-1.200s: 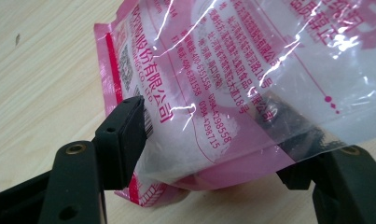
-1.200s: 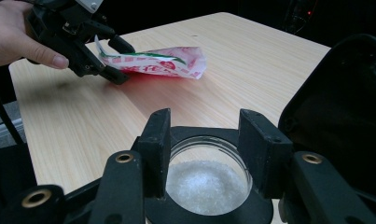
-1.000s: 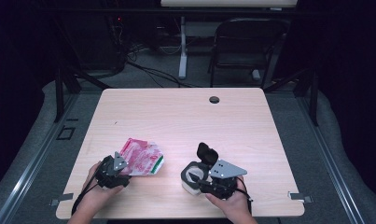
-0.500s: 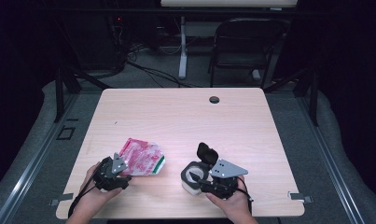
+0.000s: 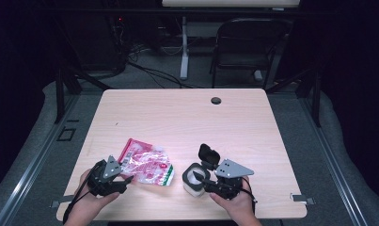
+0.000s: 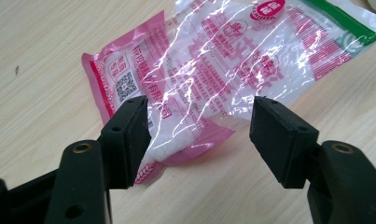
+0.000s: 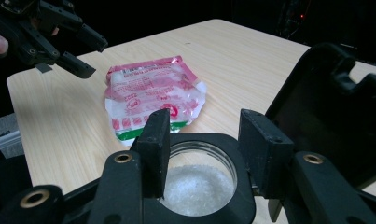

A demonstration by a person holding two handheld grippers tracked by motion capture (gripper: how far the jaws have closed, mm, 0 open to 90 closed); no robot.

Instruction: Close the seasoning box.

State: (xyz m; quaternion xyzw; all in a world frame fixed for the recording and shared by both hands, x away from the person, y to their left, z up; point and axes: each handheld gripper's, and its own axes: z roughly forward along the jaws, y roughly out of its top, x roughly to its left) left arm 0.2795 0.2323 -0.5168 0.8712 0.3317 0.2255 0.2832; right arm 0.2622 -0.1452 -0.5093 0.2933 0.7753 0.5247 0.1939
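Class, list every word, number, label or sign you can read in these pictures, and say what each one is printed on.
Pink and clear plastic bag of white grains: a QR code at its pink end; rows of red and white print and a round red badge, all too small or glare-broken to read.
White jar with black flip lid: no text visible.
Nothing else is legible.

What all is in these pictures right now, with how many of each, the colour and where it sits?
Plastic bag: one, pink, clear and white with a green edge, lying flat near the table's front left, white grains inside.
Jar: one, white grains inside, black flip lid open, front middle of the table.
Table: one, light wood, a dark round grommet near its far edge.
Chair: one, dark, behind the table.
Left gripper: one, black, jaws open above the bag's near end.
Right gripper: one, black, jaws at the jar's rim.
Hands: two, at the front edge.
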